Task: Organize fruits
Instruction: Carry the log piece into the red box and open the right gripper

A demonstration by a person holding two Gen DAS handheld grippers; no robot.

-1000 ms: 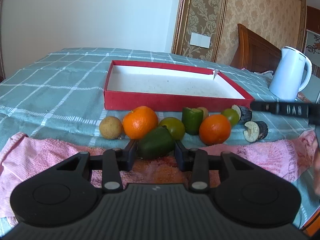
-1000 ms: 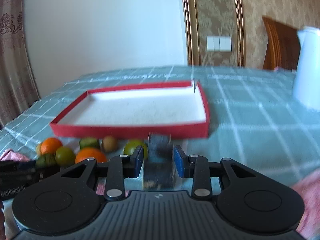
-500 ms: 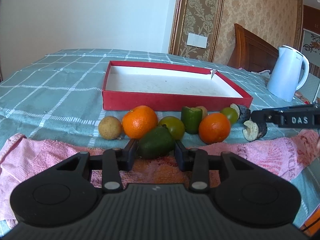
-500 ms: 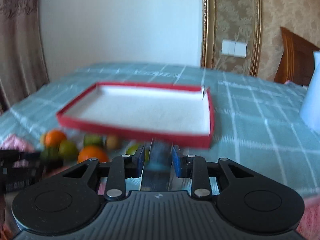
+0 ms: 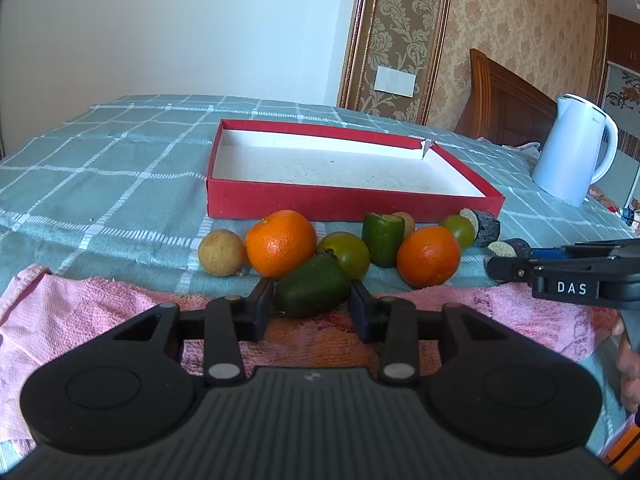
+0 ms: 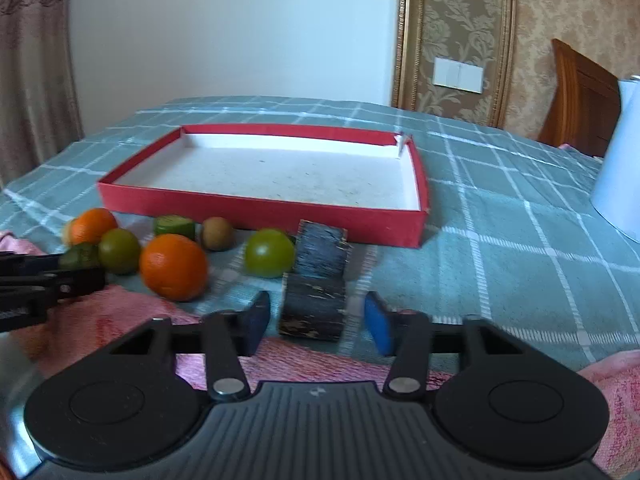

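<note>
On the checked teal cloth (image 5: 120, 184), a shallow red cardboard tray (image 5: 320, 200) lies behind glossy round fruit, where the left gripper (image 5: 312, 300) pinches a smooth green avocado (image 5: 310, 290) and the right gripper (image 6: 316, 320) stands spread around a rough dark eggplant chunk (image 6: 314, 308).

White wall (image 5: 180, 28), damask wallpaper (image 5: 520, 20), wooden headboard (image 5: 504, 100)

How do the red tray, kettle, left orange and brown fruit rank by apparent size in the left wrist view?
1. red tray
2. kettle
3. left orange
4. brown fruit
The kettle stands farther back, so it likely looks smaller than it is.
</note>
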